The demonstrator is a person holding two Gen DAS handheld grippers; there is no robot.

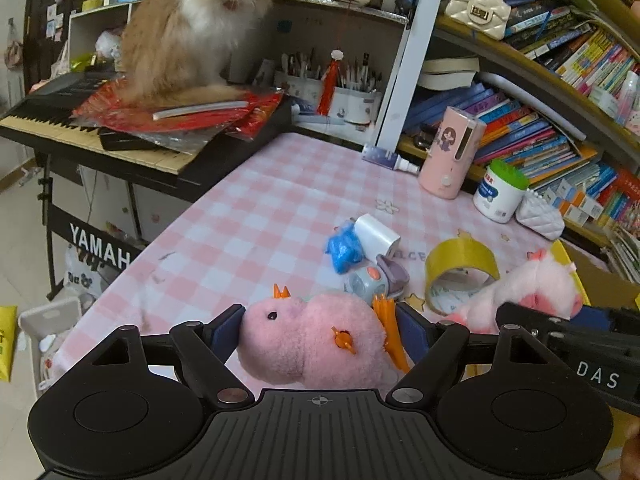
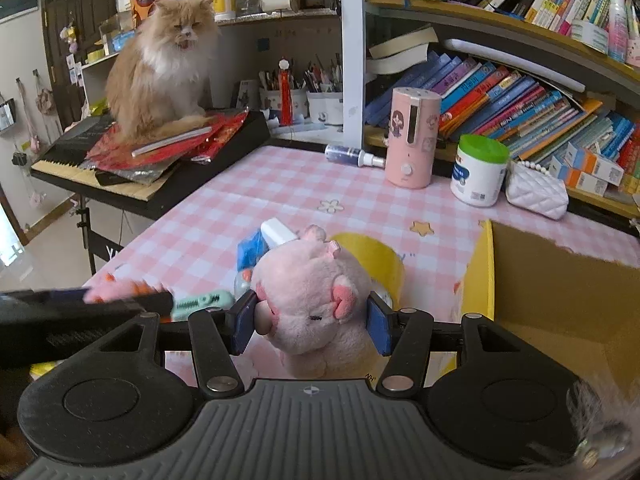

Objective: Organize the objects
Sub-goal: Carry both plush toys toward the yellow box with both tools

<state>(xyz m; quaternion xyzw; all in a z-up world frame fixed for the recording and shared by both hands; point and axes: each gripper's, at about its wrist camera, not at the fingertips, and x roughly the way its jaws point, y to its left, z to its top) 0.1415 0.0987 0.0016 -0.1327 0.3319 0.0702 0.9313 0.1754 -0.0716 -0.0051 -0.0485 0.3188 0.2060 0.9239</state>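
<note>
My left gripper [image 1: 320, 332] is shut on a pink plush dinosaur [image 1: 316, 332] with orange spikes, held just above the checkered table. My right gripper [image 2: 310, 320] is shut on a pink plush pig [image 2: 316, 300]; the pig also shows in the left wrist view [image 1: 532, 292]. On the table beyond lie a yellow tape roll [image 1: 460, 276], a white charger [image 1: 376, 236], a blue crumpled item [image 1: 344, 248] and a small grey-blue toy [image 1: 368, 280]. A cardboard box [image 2: 560, 300] stands open just right of the right gripper.
An orange cat [image 1: 196, 32] sits on a keyboard [image 1: 80, 128] at the table's far left. A pink humidifier [image 2: 412, 136], a green-lidded jar [image 2: 478, 170], a white quilted purse [image 2: 536, 192] and a spray bottle [image 2: 352, 156] stand along the bookshelf at the back.
</note>
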